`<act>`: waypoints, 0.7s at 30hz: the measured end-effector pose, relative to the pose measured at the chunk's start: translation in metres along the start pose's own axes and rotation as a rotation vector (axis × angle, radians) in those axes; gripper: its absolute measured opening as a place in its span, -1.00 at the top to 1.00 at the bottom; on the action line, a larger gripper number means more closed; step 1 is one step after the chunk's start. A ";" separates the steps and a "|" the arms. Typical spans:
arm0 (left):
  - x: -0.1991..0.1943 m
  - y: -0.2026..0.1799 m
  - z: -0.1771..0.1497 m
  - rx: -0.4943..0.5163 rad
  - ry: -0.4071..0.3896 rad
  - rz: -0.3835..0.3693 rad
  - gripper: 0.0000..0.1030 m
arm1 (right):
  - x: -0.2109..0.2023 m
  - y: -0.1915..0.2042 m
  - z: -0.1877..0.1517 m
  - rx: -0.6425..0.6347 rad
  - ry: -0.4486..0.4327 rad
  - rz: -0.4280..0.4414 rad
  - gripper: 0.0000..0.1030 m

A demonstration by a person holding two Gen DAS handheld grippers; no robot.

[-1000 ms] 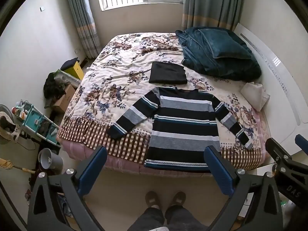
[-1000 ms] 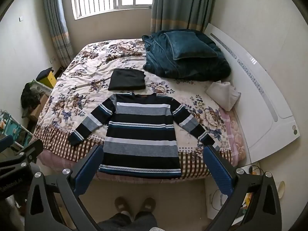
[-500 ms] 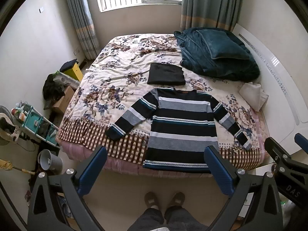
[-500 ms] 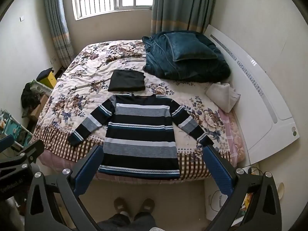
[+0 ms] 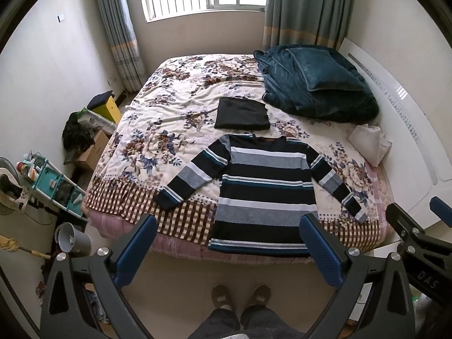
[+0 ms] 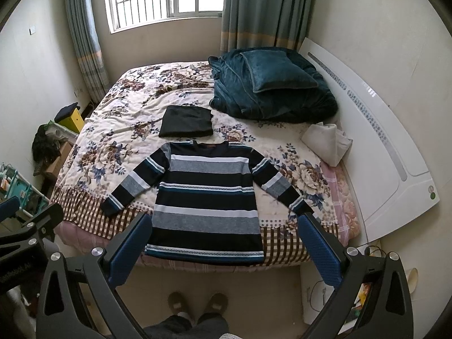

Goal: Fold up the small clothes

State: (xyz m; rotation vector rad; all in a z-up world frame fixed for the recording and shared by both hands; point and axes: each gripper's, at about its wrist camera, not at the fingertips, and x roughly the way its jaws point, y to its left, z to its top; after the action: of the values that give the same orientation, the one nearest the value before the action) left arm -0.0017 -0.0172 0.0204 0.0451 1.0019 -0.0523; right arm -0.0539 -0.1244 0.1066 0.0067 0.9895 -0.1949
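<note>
A striped black, grey and teal sweater [image 5: 265, 195] lies flat at the near edge of the floral bed, sleeves spread; it also shows in the right wrist view [image 6: 206, 200]. A folded black garment [image 5: 241, 113] lies just beyond its collar, also seen in the right wrist view [image 6: 186, 121]. My left gripper [image 5: 228, 251] is open and empty, held high above the floor in front of the bed. My right gripper [image 6: 221, 250] is open and empty at the same height, to the right of the left one.
A teal blanket and pillow [image 5: 316, 84] are piled at the far right of the bed [image 5: 175, 107]. A white cloth bundle [image 5: 370, 144] lies by the white headboard [image 6: 389, 152]. A shelf cart, boxes and a grey bucket [image 5: 72, 240] stand left. My feet [image 5: 243, 296] are on the floor.
Both views have shifted slightly; the bed and sweater sit a little further and lower in frame. Both grippers stay open and empty.
</note>
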 end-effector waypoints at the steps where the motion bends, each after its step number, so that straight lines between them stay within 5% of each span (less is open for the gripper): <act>1: 0.000 -0.001 0.000 0.000 0.001 -0.002 -1.00 | 0.000 0.000 0.001 0.000 -0.001 0.001 -1.00; 15: -0.001 -0.006 0.003 0.002 0.004 -0.007 -1.00 | -0.006 -0.001 0.008 -0.001 -0.004 0.000 -1.00; 21: 0.000 -0.008 0.002 0.002 0.001 -0.010 -1.00 | -0.020 -0.014 0.035 -0.002 -0.009 -0.006 -1.00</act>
State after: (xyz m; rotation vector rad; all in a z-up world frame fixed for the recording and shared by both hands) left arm -0.0008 -0.0252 0.0215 0.0423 1.0030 -0.0623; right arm -0.0379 -0.1383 0.1442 0.0011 0.9806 -0.1997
